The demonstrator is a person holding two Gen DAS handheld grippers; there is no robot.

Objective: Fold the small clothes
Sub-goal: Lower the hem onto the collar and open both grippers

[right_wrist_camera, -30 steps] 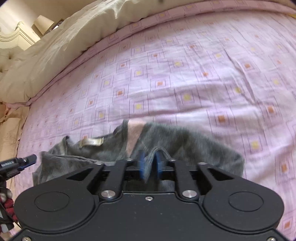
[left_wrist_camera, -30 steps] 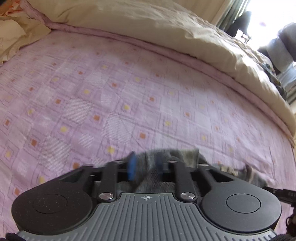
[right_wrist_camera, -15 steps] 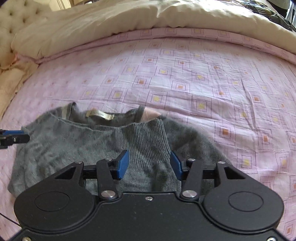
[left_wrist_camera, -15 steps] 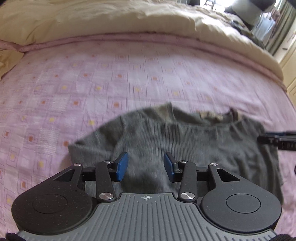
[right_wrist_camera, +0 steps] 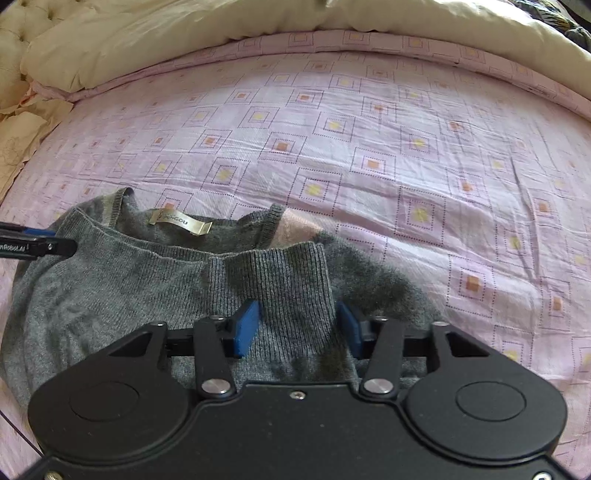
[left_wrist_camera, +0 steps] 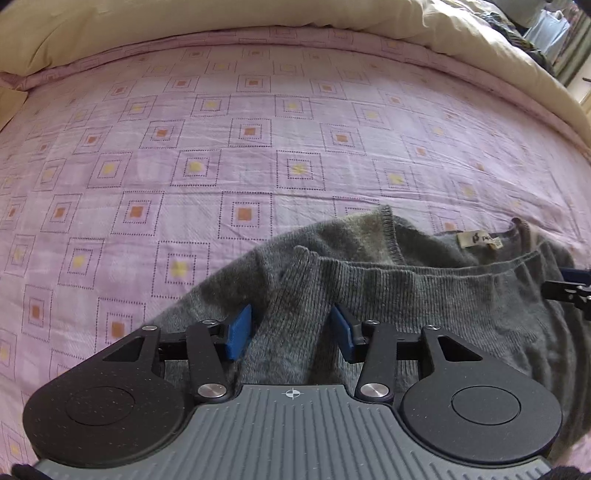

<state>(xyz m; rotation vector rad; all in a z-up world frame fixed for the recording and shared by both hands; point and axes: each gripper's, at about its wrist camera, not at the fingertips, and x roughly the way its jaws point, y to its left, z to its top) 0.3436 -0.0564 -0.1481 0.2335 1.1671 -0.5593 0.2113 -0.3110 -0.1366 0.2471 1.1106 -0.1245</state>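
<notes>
A small grey knit sweater [left_wrist_camera: 424, 291] lies on the pink patterned bedspread [left_wrist_camera: 258, 147], its ribbed hem folded up toward the neckline, where a beige label [left_wrist_camera: 480, 240] shows. My left gripper [left_wrist_camera: 291, 332] is open over the sweater's left side, and a ribbed fold lies loose between its blue pads. In the right wrist view the same sweater [right_wrist_camera: 129, 288] fills the lower left, label [right_wrist_camera: 181, 223] at the collar. My right gripper [right_wrist_camera: 299, 326] is open above the ribbed hem at the right side. Each gripper's tip shows at the edge of the other's view.
A cream duvet [left_wrist_camera: 221, 18] is bunched along the far edge of the bed. A tufted headboard [right_wrist_camera: 22, 22] and cream pillows [right_wrist_camera: 22, 129] lie at the left in the right wrist view. Bare pink bedspread [right_wrist_camera: 406, 147] stretches beyond the sweater.
Both grippers were shut on the sweater's hem a second ago. They carried it up over the body, opened, let it go and now hover over the folded sweater.
</notes>
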